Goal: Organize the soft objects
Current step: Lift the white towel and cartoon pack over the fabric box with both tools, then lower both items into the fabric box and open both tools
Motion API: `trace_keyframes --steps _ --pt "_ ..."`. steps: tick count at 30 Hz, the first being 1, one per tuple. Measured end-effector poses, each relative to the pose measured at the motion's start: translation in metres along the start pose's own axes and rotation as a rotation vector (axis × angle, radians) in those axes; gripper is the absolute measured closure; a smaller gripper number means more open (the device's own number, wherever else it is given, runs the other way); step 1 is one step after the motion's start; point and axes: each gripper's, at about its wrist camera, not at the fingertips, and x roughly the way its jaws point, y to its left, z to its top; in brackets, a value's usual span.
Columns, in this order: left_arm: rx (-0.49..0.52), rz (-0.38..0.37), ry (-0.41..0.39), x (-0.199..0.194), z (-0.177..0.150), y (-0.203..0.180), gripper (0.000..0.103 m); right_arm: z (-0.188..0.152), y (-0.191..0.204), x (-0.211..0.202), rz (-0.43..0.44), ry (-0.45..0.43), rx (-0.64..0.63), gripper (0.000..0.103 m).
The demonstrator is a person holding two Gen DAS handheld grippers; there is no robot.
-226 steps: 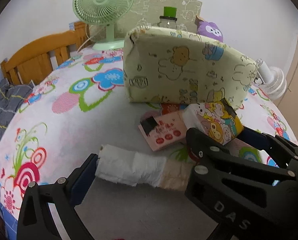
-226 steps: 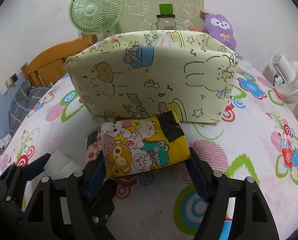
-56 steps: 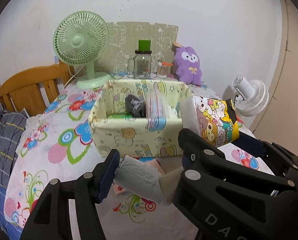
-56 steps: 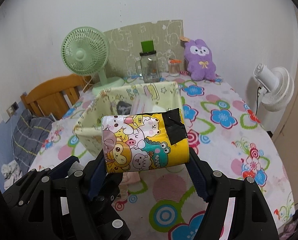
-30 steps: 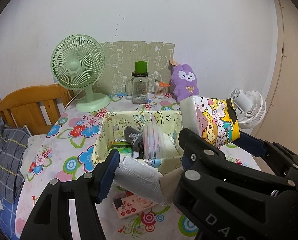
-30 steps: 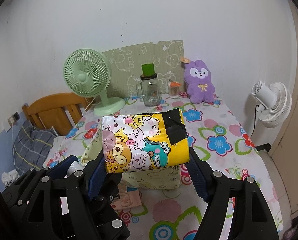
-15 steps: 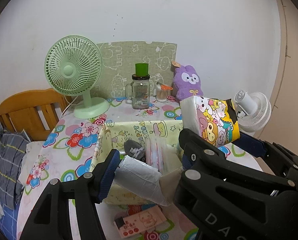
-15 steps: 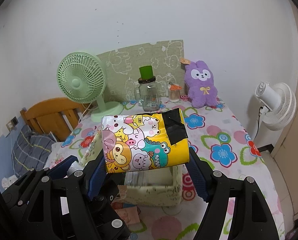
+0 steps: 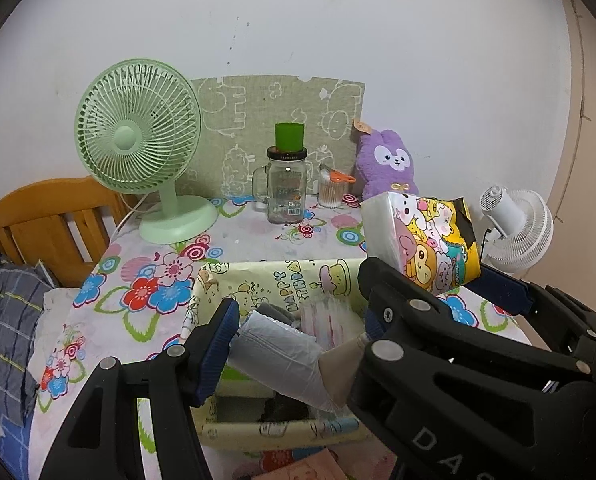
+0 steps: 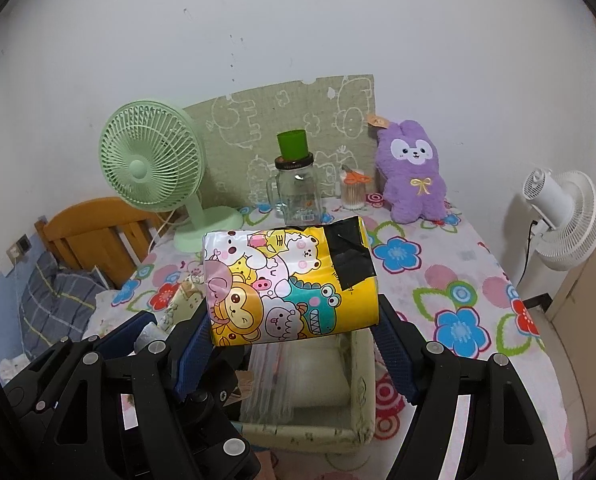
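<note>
My left gripper (image 9: 298,354) is shut on a white rolled cloth (image 9: 277,358) and holds it above the pale yellow fabric storage box (image 9: 265,280). My right gripper (image 10: 293,328) is shut on a yellow cartoon tissue pack (image 10: 289,284), also above the box (image 10: 362,364). The pack shows in the left wrist view (image 9: 422,240) at the right. The box holds a grey soft item (image 9: 275,312) and clear packets (image 9: 326,318).
At the back of the flowered table (image 9: 257,236) stand a green fan (image 9: 137,144), a glass jar with a green cup (image 9: 285,184), a cotton swab pot (image 9: 332,192) and a purple plush (image 9: 386,164). A white fan (image 9: 514,228) is right, a wooden headboard (image 9: 45,216) left. A pink packet (image 9: 318,466) lies near.
Both grippers have risen and moved forward over the box, carrying the cloth and the tissue pack. The box now sits lower and closer under them.
</note>
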Motion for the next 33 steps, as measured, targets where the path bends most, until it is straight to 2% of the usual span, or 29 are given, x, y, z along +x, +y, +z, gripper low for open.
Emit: trace_keyframes --steps 8,13,15,20,33 --pt "-0.026 -0.01 0.007 0.021 0.004 0.01 0.033 0.005 0.001 0.018 0.002 0.008 -0.002 0.026" --pt "-0.038 0.0 0.032 0.034 0.003 0.017 0.021 0.003 0.002 0.03 0.008 0.027 -0.002 0.026" --pt "-0.04 0.005 0.04 0.037 0.002 0.019 0.013 0.002 0.003 0.033 0.018 0.035 -0.001 0.026" --pt "-0.023 0.011 0.074 0.04 0.0 0.023 0.003 0.001 0.007 0.042 0.036 0.053 -0.009 0.026" --pt "-0.005 0.057 0.088 0.034 -0.006 0.035 0.002 -0.006 0.021 0.055 0.15 0.094 -0.008 0.022"
